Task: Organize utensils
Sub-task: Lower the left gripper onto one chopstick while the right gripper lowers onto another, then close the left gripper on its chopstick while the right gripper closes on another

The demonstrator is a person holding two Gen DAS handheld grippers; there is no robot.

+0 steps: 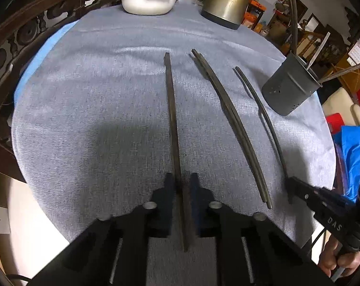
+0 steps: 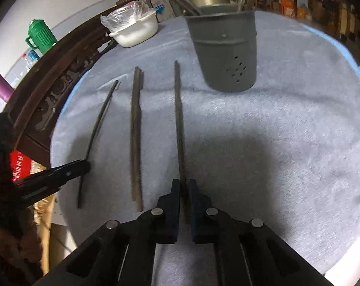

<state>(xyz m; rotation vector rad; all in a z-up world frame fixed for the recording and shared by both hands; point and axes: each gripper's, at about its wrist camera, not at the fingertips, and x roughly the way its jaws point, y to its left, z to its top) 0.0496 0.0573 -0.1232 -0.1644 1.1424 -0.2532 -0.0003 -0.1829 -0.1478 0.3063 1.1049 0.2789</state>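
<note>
- While lying flat on the grey cloth-covered surface [image 1: 84, 95], long dark wooden chopstick [image 1: 172, 119] pointing to 12 o'clock between the left tongs [image 1: 182, 178]; narrowed around it, firm pinch impossible to tell.
- Same for the right tongs [image 2: 184, 183] around the slim dark chopstick [image 2: 178, 119].
- Grey perforated metal holder [image 2: 227, 54] upright at 1 o'clock.
- Gripped at the near end, likely to droop or slip out.
- A swinging tip could tip the holder.

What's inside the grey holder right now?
The grey holder has several long utensil handles sticking out above its rim, leaning different ways. Its walls hide their lower ends and the bottom.
</note>
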